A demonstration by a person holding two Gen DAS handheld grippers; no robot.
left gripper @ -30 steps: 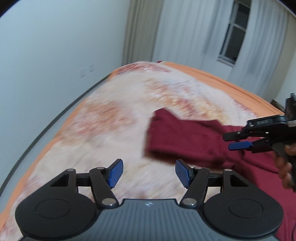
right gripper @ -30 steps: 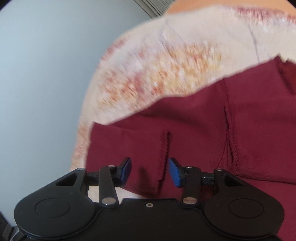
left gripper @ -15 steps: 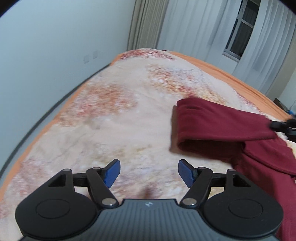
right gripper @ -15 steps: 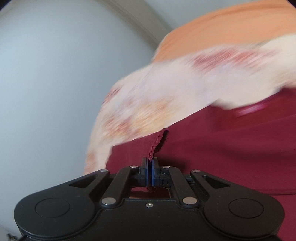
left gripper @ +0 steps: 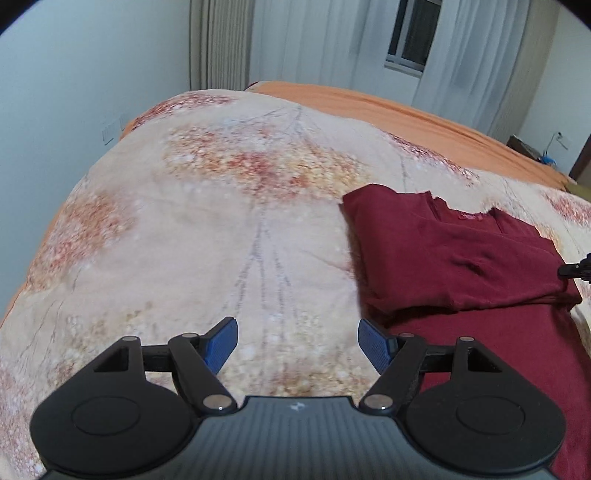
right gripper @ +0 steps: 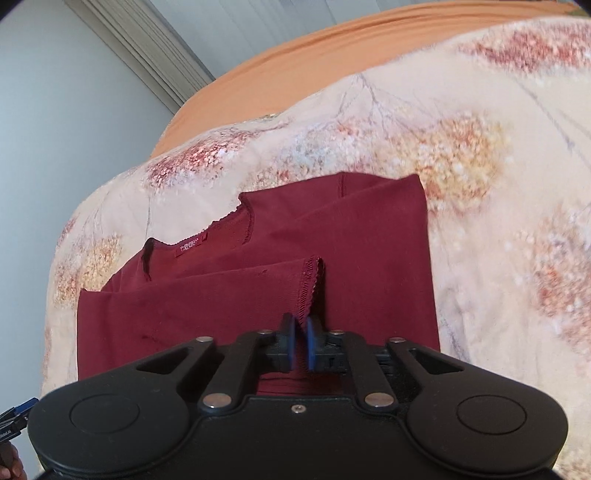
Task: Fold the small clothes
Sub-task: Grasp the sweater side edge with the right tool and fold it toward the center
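Dark red shirt [right gripper: 258,295] lies on the floral bedcover [right gripper: 480,184], partly folded, one sleeve [right gripper: 221,291] laid across the body with its scalloped cuff [right gripper: 312,284] pointing toward the right gripper [right gripper: 300,347]. Neck label faces up, at 10 o'clock from the cuff. Right gripper jaws narrow, a small gap showing, having just been opening; the cuff corner hangs into the gap, pads look no longer pressed on it. In the left wrist view the shirt [left gripper: 461,266] sits at 2 o'clock from the left gripper [left gripper: 298,345]. Left gripper jaws wide, having just been opening, nothing between them, hovering over bare bedcover [left gripper: 221,221]. Right gripper tip pokes in at 3 o'clock in that view. Orange sheet [left gripper: 369,107] runs along the far bed edge, curtains [left gripper: 314,40] and window [left gripper: 410,33] at 12 o'clock.
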